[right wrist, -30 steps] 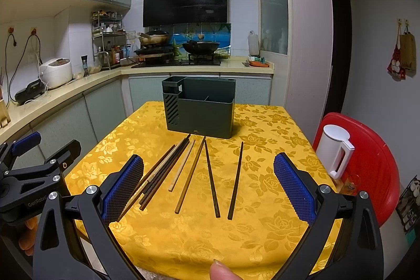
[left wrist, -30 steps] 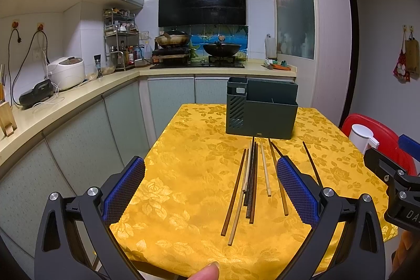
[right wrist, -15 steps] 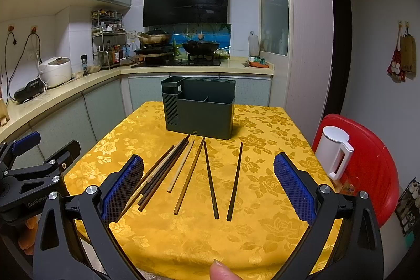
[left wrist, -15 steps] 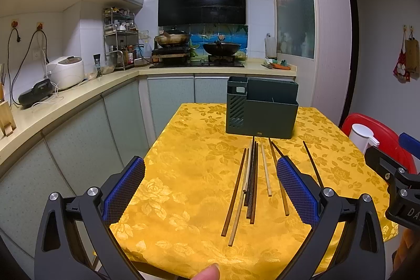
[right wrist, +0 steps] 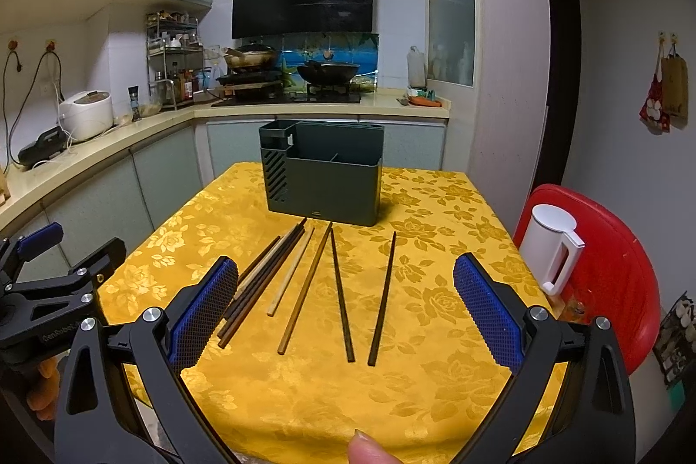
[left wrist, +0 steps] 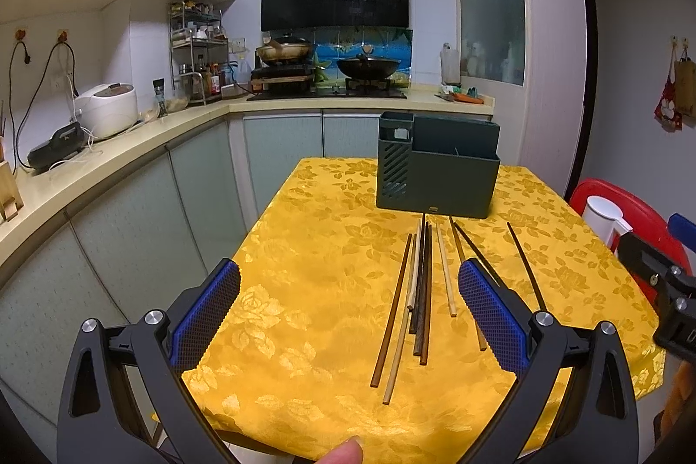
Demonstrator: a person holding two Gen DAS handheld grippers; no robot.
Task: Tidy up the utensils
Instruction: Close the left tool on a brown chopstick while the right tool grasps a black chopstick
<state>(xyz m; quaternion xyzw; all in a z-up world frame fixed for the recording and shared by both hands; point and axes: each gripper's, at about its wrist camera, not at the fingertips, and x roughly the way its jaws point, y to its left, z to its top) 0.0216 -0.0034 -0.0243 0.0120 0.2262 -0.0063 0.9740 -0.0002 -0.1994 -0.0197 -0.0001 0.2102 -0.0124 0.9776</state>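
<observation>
Kitchen setup with a tabletop (right wrist: 456,390) under a yellow floral cloth. Going left to right: the left claw (left wrist: 348,316) hangs over the near left edge, spread wide with nothing in it. A bunch of chopsticks (right wrist: 300,285) lie flat mid-tabletop, fanned out from the front of the dark green utensil holder (right wrist: 326,177), which stands upright toward the far edge. The right claw (right wrist: 346,312) is over the near edge, also wide open and empty. A white jug (right wrist: 550,246) sits off the right edge on something red.
</observation>
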